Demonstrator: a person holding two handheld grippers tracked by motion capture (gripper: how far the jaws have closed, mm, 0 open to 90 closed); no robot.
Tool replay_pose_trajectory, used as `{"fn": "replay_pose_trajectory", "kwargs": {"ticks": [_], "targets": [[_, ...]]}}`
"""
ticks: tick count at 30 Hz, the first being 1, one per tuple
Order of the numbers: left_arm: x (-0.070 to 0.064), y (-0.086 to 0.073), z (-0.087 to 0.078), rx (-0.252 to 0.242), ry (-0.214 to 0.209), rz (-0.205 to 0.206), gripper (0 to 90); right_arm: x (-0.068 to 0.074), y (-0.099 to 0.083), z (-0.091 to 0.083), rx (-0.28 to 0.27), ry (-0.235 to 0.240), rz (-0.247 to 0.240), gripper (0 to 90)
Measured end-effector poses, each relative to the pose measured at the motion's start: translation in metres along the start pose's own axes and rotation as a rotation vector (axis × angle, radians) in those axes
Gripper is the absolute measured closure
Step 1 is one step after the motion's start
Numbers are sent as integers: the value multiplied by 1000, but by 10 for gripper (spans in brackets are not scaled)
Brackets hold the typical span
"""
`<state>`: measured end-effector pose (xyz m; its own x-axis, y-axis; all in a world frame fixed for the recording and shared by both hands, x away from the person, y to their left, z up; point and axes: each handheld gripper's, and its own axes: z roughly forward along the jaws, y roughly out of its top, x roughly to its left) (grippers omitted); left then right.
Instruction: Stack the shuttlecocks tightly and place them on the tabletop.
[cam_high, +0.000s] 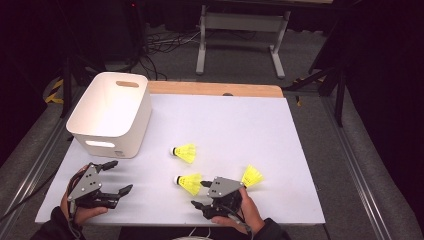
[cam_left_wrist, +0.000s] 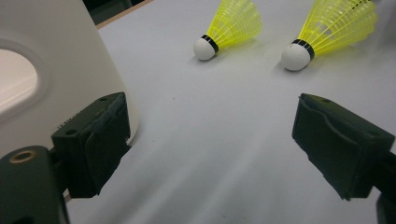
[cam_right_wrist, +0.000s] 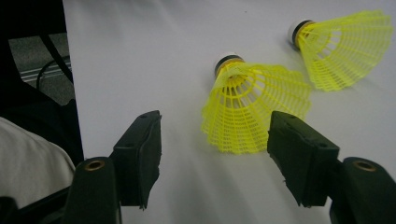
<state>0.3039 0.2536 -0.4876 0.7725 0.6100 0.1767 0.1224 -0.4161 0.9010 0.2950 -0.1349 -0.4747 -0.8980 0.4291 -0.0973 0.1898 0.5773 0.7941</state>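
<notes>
Right gripper (cam_right_wrist: 212, 149): jaws spread, empty, lined up behind the skirt of the nearest shuttlecock (cam_right_wrist: 254, 109), which lies on the white table (cam_high: 240, 125). Left gripper (cam_high: 114, 176): jaws spread, empty, idle beside the white bin (cam_high: 112, 112), the likely destination. Two more shuttlecocks lie near.

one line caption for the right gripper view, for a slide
Open right gripper lined up behind a yellow shuttlecock lying on the white table.
</notes>
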Motion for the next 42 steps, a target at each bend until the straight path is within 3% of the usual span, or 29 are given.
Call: {"fn": "replay_pose_trajectory", "kwargs": {"ticks": [7, 18, 31, 42], "targets": [[-1, 1, 1, -3, -9, -1, 111, 1, 5, 19, 42, 20, 0, 514], [-1, 1, 3, -7, -26, 0, 112, -5, 9, 28, 50, 15, 21, 874], [0, 1, 4, -10, -37, -6, 112, -14, 15, 11, 14, -14, 2, 898], [-1, 2, 3, -23, -51, -11, 101, -40, 31, -11, -20, -127, 6, 900]]}}
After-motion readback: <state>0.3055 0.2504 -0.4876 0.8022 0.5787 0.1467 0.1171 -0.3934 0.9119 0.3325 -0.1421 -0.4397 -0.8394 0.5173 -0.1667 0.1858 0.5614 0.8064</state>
